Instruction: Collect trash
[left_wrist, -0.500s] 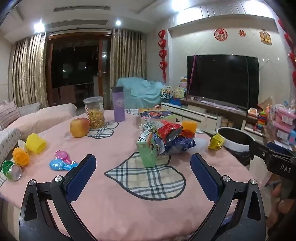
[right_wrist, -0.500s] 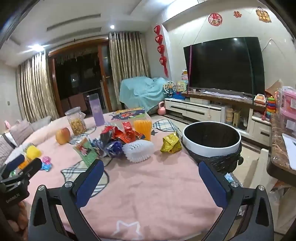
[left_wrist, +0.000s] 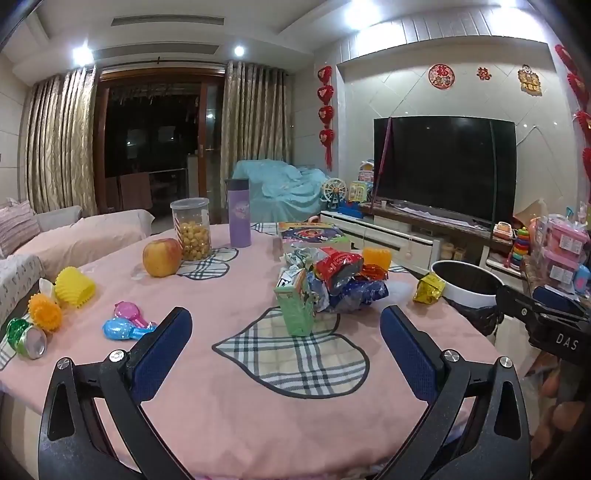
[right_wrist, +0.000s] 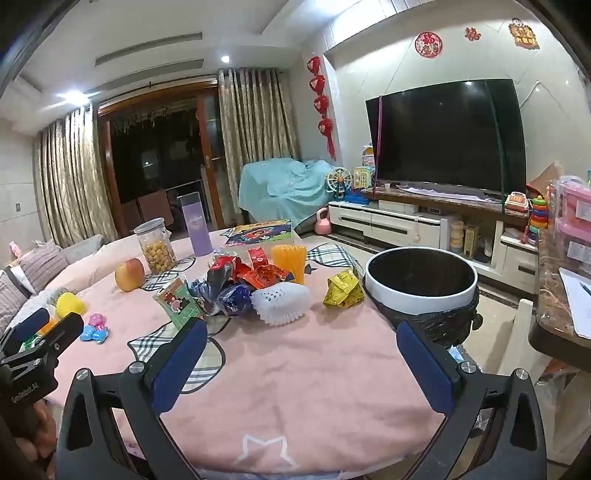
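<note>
- Left gripper (left_wrist: 286, 328), in the left wrist view, has its two blue pads spread wide apart and nothing is between them; it hangs above the near part of the pink tablecloth (left_wrist: 229, 413).
- Ahead of it, in the middle of the table, lies the trash pile (left_wrist: 332, 280): a green carton (left_wrist: 295, 306) standing at the front, a red wrapper (left_wrist: 338, 267) and a blue wrapper (left_wrist: 360, 293) behind it, all touching each other.
- A gold wrapper (left_wrist: 428, 288) lies apart from the pile, just beside the white-rimmed bin (left_wrist: 467, 282) at the right edge of the table.
- On the left side are an apple (left_wrist: 161, 257), a jar of yellow snacks (left_wrist: 191, 234), a purple bottle (left_wrist: 239, 213) and some small toys (left_wrist: 127, 325).
- Right gripper (right_wrist: 301, 356), in the right wrist view, is also spread open and holds nothing; it is over the near edge of the same tablecloth (right_wrist: 295, 398).
- From this side the trash pile (right_wrist: 236, 282) is ahead and a little to the left, with a white bristly brush (right_wrist: 282, 301) touching its front and an orange cup (right_wrist: 290, 260) behind.
- The gold wrapper (right_wrist: 343, 290) lies between the brush and the bin (right_wrist: 421, 280), very close to the bin rim.
- The bin is lined with a black bag, and its inside looks dark; I cannot tell what is in it.
</note>
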